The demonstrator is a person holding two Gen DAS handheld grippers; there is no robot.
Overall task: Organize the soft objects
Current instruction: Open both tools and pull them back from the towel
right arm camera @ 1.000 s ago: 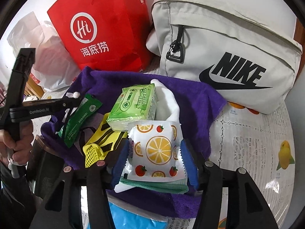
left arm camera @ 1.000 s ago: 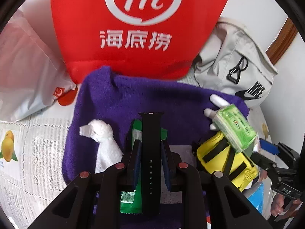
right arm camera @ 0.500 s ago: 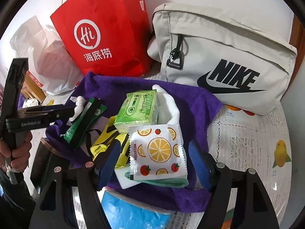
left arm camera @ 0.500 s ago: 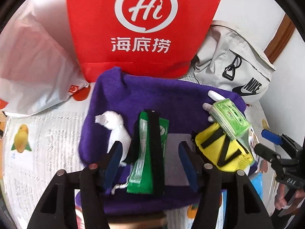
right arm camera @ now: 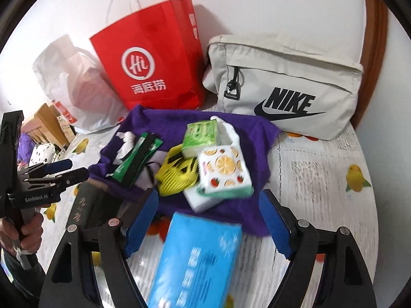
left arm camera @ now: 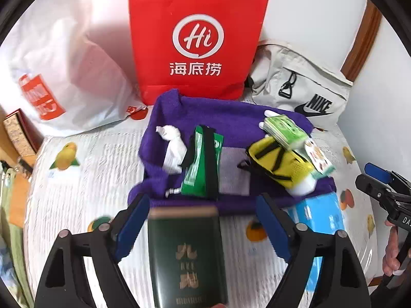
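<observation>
Both grippers have just let go: the left gripper (left arm camera: 200, 227) jaws have been opening off the black strap (left arm camera: 209, 161), the right gripper (right arm camera: 209, 220) jaws off the fruit-print pack (right arm camera: 223, 170), and both now stand wide with nothing pinched. Both have also pulled back from the pile, so the views show more table. My read: two placements done, hands free for the next item. The strap lies on the green sachet (left arm camera: 200, 164) on the purple towel (left arm camera: 231, 113), left of centre, long axis running away from the left camera towards the red bag (left arm camera: 197, 38), slightly tilted. The fruit-print pack sits on the right side of the towel, touching the yellow mesh pouch (right arm camera: 177, 177) and just below the green tissue pack (right arm camera: 200, 136), flat, face up, skewed to the towel edge. A green tin (left arm camera: 187, 256) and a blue pack (right arm camera: 197, 261) lie under the open jaws, untouched.
</observation>
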